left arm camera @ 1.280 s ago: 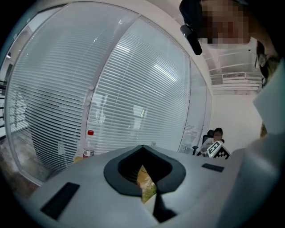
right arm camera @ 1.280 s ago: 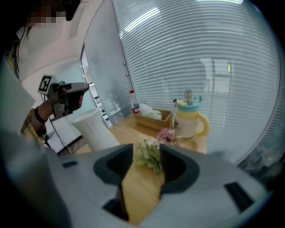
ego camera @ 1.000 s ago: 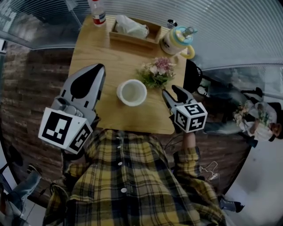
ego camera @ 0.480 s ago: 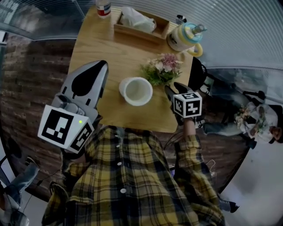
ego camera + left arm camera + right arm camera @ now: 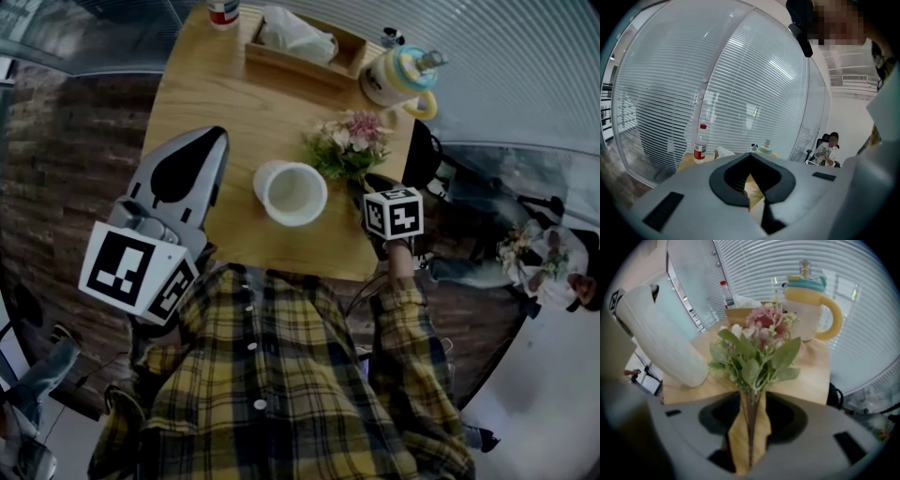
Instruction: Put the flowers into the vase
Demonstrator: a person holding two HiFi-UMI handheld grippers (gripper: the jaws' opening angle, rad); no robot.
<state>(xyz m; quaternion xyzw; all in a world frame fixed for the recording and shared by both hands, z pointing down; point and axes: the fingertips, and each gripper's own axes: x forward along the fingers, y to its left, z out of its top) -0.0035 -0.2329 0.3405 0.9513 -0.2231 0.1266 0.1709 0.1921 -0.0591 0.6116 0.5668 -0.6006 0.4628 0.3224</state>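
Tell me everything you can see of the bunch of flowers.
The bunch of flowers is small: pink and pale blossoms on top, soft green leaves beneath, and thin dark stems gathered into one bundle. It appears to lie on the wooden table, close beside the white vase, on its right in the head view. Its stems run between the jaws of the right gripper, which stand apart and are not yet clamped on them.
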